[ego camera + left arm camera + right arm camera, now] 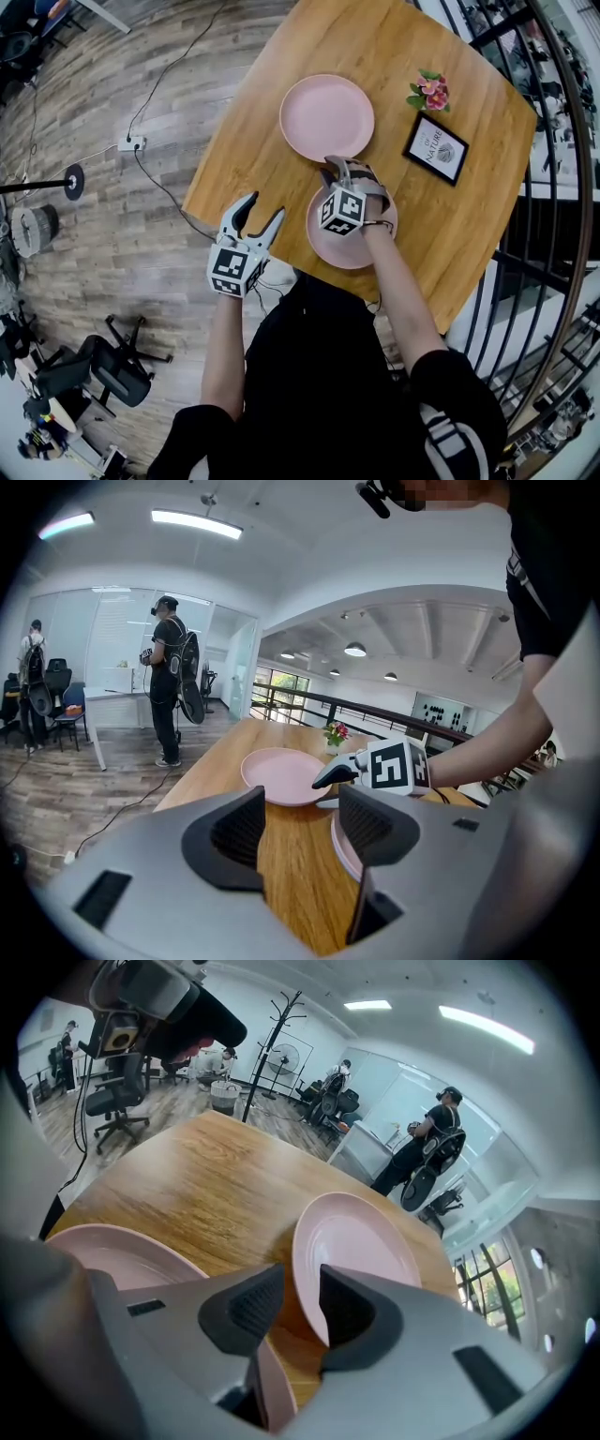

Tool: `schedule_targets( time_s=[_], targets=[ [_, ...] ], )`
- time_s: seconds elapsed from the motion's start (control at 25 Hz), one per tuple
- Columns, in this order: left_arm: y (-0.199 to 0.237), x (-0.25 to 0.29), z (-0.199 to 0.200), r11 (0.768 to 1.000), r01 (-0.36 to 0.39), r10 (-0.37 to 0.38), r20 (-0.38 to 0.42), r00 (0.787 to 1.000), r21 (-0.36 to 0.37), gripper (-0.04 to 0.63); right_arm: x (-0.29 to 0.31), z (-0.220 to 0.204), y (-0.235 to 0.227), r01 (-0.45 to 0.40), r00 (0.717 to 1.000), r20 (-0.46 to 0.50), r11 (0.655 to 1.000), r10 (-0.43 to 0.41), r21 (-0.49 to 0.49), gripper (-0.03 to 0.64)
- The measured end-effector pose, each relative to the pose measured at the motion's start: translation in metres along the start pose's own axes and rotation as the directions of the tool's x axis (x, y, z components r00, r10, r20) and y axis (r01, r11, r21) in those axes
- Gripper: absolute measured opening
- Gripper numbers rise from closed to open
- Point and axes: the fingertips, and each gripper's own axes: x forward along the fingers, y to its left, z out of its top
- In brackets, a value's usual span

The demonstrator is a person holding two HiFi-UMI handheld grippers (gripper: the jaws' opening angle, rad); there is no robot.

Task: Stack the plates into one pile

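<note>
Working at a wooden table (262, 159) with two pink plates, both lying flat and not yet piled: far plate (326, 116) toward the middle, near plate (337, 251) at the edge closest to the person, just beside each other with a strip of wood between.

Reaching with the right claw (300, 1305) across the near plate, pointed steeply down at the far plate's closest rim. Set about half apart, with that rim in the gap; not seen pressing on it, so holding nothing so far. Probably angled this way to slip one jaw under the rim and one over it, then lift the far plate onto the near one.

Holding the left claw (300, 822) wide apart and empty, low by the table's left edge, only bare wood between its jaws. Likely held clear to leave room, or ready to steady the near plate.

Off to the side on the table: a small bunch of flowers (430, 91) and a framed card (436, 149), well apart from both plates and out of the path. Beyond the table: a railing (553, 206), a power strip (131, 143) on the floor, an office chair (117, 370), people (173, 667) standing in the background.
</note>
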Motion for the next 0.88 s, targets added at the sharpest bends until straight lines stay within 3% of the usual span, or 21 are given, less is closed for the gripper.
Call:
schedule_targets(
  time_s=[0.68,0.88],
  targets=[
    [0.012,0.011,-0.007,0.999,0.014,-0.015,-0.028,1.000,-0.031,0.261,0.040,-0.002,0.007,-0.068,0.996,-0.055,0.996,0.065,-0.055,0.082],
    [0.014,0.012,-0.004,1.000,0.013,-0.014,-0.019,1.000,-0.025,0.261,0.042,-0.003,0.010,-0.071,0.995,-0.070,0.994,0.065,-0.081,0.040]
  ],
)
